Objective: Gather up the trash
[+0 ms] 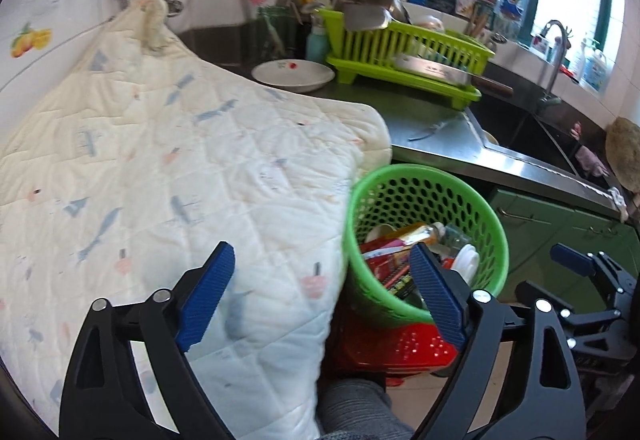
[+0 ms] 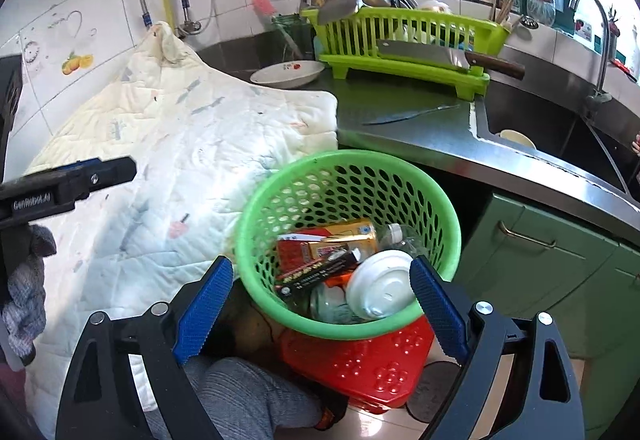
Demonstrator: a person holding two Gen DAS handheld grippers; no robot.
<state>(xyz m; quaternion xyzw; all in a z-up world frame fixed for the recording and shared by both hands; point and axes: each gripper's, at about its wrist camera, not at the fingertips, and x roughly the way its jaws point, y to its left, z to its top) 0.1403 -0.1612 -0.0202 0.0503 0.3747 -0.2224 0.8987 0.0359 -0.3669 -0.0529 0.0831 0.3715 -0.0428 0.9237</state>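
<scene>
Both pairs of tongs hang released above a kitchen floor, blue pads spread wide with nothing between them. The left tongs [image 1: 322, 294] hover over the edge of a quilted white cloth [image 1: 160, 167], the right tongs [image 2: 322, 306] over a green perforated basket [image 2: 280, 207]. The basket stands on a red plastic stool [image 2: 360, 364] at about 6 o'clock of the right wrist view. It holds the trash: a red carton [image 2: 292, 250], a yellow pack [image 2: 352, 234], a black box [image 2: 316, 274], a clear bottle [image 2: 400, 236] and a white lid [image 2: 382, 286]. A knee in grey fabric [image 2: 240, 396] shows at 7 o'clock. The cloth covers the desk [image 2: 400, 131] from 9 to 11 o'clock. Beyond the basket, toward 12 o'clock, a thin knife [image 2: 408, 114] lies on the steel desk, then a white dish [image 2: 288, 73] and a lime drying rack [image 2: 404, 39] with a cleaver [image 2: 424, 55] across it. The sink [image 2: 560, 143] and tap [image 2: 596, 39] sit at 2 o'clock.
</scene>
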